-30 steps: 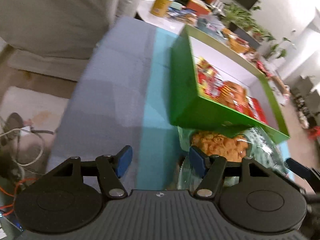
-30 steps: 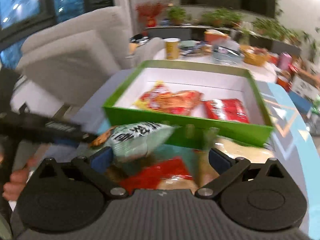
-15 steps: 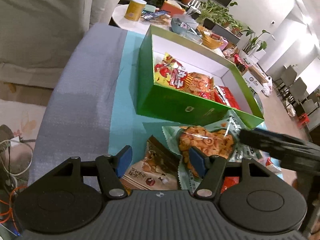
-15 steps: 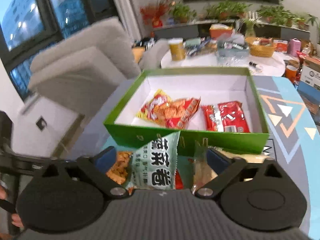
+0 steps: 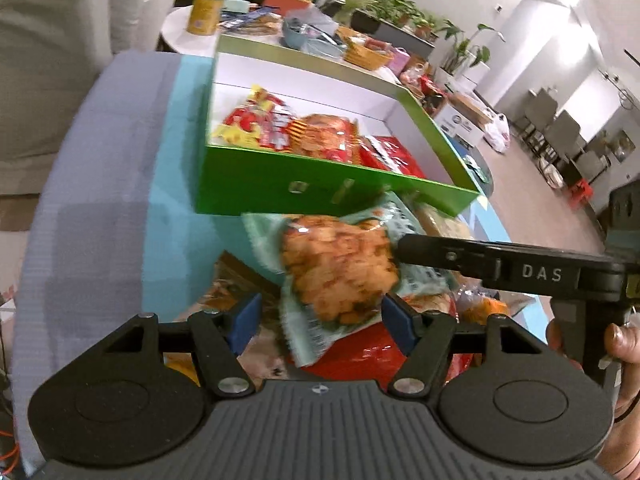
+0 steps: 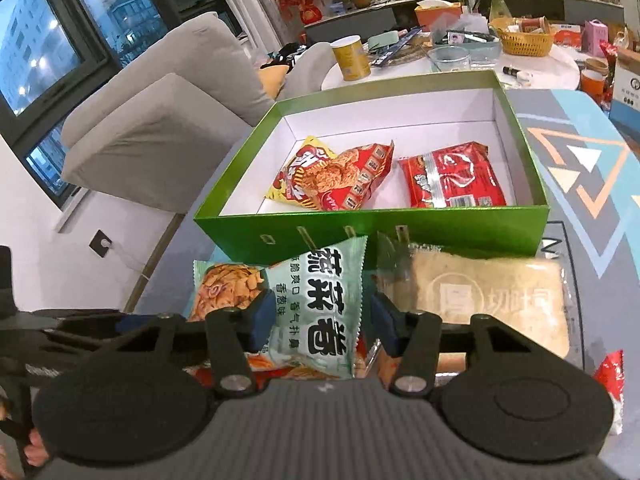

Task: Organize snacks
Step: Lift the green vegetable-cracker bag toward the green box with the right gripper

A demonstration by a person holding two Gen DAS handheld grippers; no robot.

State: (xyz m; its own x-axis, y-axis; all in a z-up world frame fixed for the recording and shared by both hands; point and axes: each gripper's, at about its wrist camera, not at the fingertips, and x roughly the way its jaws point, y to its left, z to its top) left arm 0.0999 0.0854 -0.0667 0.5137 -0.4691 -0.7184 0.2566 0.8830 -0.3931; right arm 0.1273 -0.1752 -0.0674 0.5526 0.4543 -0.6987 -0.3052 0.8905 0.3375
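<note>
A green box (image 6: 360, 232) with a white inside holds a yellow-red snack bag (image 6: 332, 178) and a red bag (image 6: 452, 180). A pale green snack bag (image 6: 320, 308) lies in front of the box, between the pads of my right gripper (image 6: 320, 322), which is closed on its sides. In the left wrist view the same bag (image 5: 340, 268) hangs in front of my open left gripper (image 5: 320, 318), with the right gripper's arm (image 5: 500, 268) reaching in from the right. The box (image 5: 280, 188) stands beyond.
A clear pack of beige biscuits (image 6: 492, 296) lies right of the green bag. Red and brown packets (image 5: 360, 356) lie beneath. A grey sofa (image 6: 160, 112) stands to the left. A white round table (image 6: 460, 68) with a yellow cup (image 6: 352, 58) stands behind the box.
The right gripper has narrowed onto the pale green bag and rose higher over the box. The left gripper shifted right, so the bag is now between its fingers.
</note>
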